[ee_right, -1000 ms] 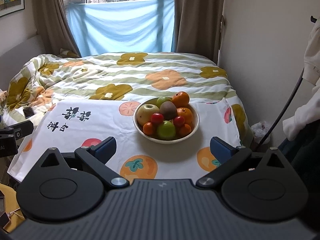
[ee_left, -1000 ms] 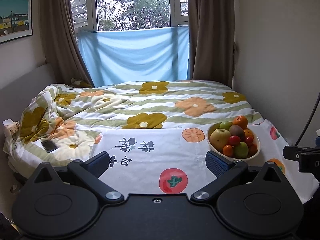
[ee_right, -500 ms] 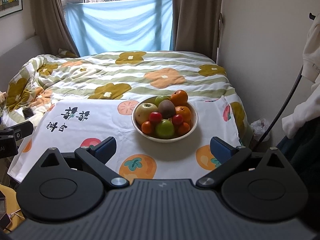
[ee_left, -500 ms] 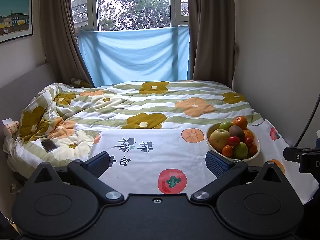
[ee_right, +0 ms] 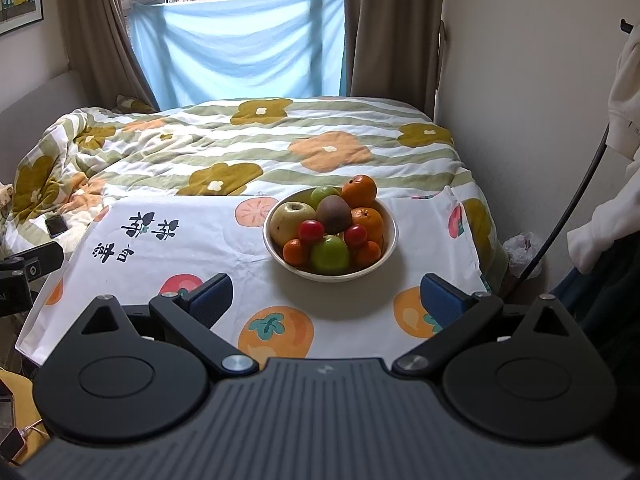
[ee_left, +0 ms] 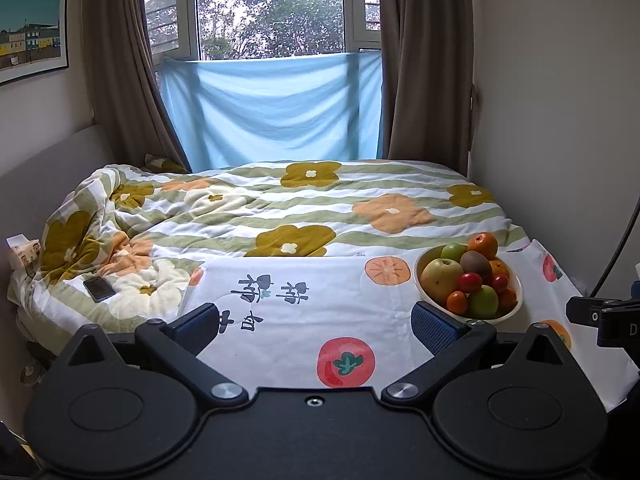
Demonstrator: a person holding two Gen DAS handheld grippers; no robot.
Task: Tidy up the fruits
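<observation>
Behind a flowered bed, every fruit (ee_right: 333, 227) seemingly sits piled in 1 bowl (ee_right: 390, 240) on the printed cloth (ee_right: 224, 248), both hand-held grippers (ee_left: 320, 322) (ee_right: 326, 300) wide and empty, fitting sorting ahead or finished.

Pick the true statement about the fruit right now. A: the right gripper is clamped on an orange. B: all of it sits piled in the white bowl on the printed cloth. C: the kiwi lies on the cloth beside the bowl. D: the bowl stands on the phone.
B: the fruit is heaped inside the white bowl on the printed cloth, and both the left gripper and right gripper are open and empty.
</observation>
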